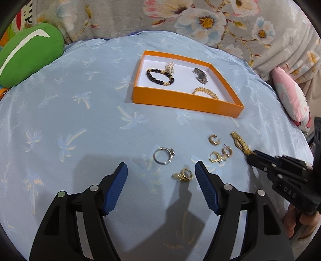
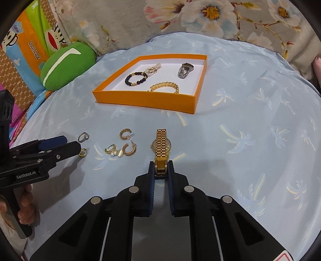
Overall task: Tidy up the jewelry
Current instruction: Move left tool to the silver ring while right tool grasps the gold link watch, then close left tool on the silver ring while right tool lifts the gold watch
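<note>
An orange box (image 1: 180, 101) (image 2: 144, 99) holds a black bead bracelet (image 1: 159, 77), a pearl piece (image 1: 170, 67), a silver watch (image 1: 200, 75) and a gold bracelet (image 1: 205, 92). My right gripper (image 2: 161, 166) is shut on the band of a gold watch (image 2: 161, 143) that lies on the blue cloth; it also shows in the left wrist view (image 1: 239, 143). My left gripper (image 1: 161, 170) is open, low over the cloth. A silver ring (image 1: 163, 155) and a small gold earring (image 1: 183, 175) lie between its fingers. Gold hoop earrings (image 1: 213, 139) (image 2: 125, 134) lie near.
The blue palm-print cloth (image 1: 80, 120) covers a rounded surface. A green cushion (image 1: 28, 54) lies at the far left, a pink cushion (image 1: 291, 96) at the right, floral fabric (image 1: 200, 18) behind. More earrings (image 2: 120, 150) lie in a cluster left of the gold watch.
</note>
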Action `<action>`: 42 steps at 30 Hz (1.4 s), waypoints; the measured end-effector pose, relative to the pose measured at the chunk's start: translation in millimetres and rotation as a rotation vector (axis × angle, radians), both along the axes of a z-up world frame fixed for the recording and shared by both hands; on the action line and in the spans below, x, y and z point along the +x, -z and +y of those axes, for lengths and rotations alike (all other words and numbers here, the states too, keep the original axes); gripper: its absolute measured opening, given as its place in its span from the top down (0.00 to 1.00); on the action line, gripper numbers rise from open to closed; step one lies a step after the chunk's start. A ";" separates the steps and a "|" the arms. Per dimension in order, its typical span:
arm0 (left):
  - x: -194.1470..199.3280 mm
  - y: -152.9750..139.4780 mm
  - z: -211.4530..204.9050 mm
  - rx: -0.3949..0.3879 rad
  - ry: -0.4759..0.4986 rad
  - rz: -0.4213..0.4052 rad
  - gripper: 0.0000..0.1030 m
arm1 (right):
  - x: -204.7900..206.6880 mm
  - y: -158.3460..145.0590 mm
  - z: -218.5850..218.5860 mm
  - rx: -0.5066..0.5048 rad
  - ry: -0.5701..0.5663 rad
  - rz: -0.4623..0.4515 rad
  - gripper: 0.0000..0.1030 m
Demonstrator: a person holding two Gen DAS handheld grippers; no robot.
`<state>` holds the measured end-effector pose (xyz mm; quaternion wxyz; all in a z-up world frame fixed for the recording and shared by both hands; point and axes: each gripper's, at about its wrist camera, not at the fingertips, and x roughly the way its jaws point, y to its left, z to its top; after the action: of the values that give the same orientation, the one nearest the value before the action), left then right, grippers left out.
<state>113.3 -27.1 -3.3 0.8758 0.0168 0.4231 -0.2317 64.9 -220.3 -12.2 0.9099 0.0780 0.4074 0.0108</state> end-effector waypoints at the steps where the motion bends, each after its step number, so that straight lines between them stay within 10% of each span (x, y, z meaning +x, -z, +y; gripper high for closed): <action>1: 2.6 0.0 -2.0 0.012 -0.008 -0.004 0.36 | -0.1 0.1 -0.8 0.007 0.001 0.000 0.89; 13: 7.9 1.5 -20.9 0.088 0.017 -0.054 0.78 | -0.6 1.3 -4.0 0.037 0.004 -0.003 0.89; 42: 10.4 -39.1 -11.7 0.009 0.040 -0.083 0.78 | 8.8 -67.9 -12.4 0.059 0.039 -0.167 0.89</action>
<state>123.6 -38.8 35.8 0.8877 0.0386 0.3870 -0.2465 73.7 -232.8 55.7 0.9381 0.1114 0.3279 0.0115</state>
